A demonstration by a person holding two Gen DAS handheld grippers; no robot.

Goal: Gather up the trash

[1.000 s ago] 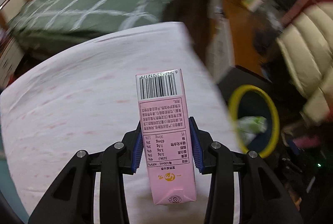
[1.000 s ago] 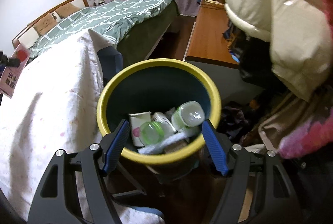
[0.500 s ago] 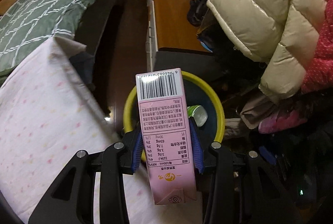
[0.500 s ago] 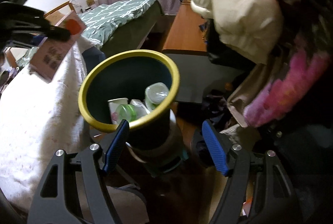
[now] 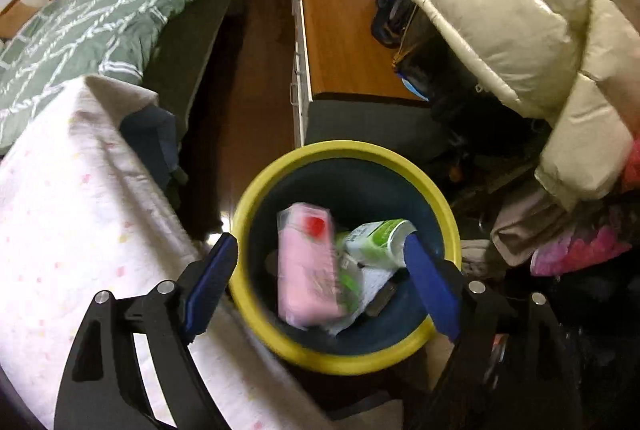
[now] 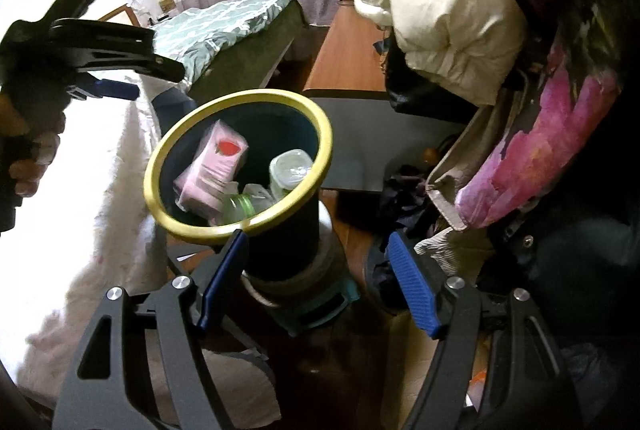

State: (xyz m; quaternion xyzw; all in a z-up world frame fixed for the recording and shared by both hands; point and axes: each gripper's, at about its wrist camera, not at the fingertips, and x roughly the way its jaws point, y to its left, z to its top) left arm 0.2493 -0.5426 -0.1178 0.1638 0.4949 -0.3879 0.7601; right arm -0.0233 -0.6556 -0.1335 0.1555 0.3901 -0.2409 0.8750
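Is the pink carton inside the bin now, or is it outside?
Inside. The pink carton lies within the yellow rim of the bin, beside bottles, and the left gripper above it is open with nothing between its fingers.

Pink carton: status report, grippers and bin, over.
Left gripper open, empty, above bin. Right gripper open, empty, beside it. Pink carton inside bin, blurred, among bottles. Nothing in the way.

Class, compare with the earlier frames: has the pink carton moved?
Yes. The pink carton has left the open left gripper and dropped down inside the yellow-rimmed bin, blurred among the bottles.
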